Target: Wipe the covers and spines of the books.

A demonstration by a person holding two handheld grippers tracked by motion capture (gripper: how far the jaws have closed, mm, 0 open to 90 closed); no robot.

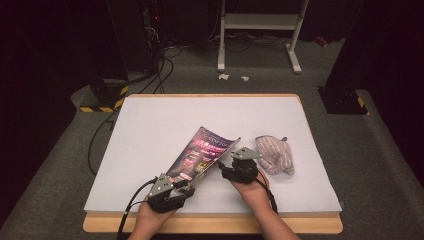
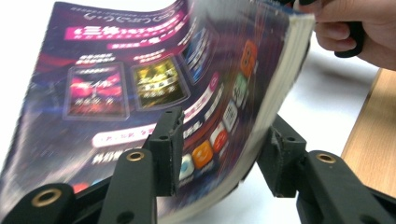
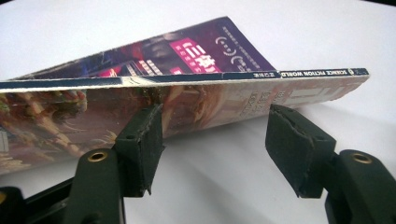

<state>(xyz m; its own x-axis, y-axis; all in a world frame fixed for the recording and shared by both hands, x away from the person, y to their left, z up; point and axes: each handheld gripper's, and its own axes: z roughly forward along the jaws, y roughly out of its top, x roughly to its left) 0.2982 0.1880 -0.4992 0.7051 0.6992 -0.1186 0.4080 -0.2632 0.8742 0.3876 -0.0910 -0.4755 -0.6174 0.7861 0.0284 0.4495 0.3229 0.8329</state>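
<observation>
A glossy magazine (image 1: 202,150) with a dark purple cover lies curled on the white table top (image 1: 150,115), its spine edge lifted. My left gripper (image 1: 187,187) is at its near corner. In the left gripper view the bent magazine (image 2: 140,84) passes between the jaws of my left gripper (image 2: 224,144), which stand apart without pressing on it. My right gripper (image 1: 226,166) is at the raised spine side. In the right gripper view the magazine (image 3: 196,100) hangs tilted just beyond the open jaws of my right gripper (image 3: 215,135), with only bare table between them.
A striped cloth mitt (image 1: 274,154) lies to the right of my right gripper. The table's wooden front edge (image 1: 210,225) runs below both hands. Beyond the table are floor cables and a white stand (image 1: 260,22).
</observation>
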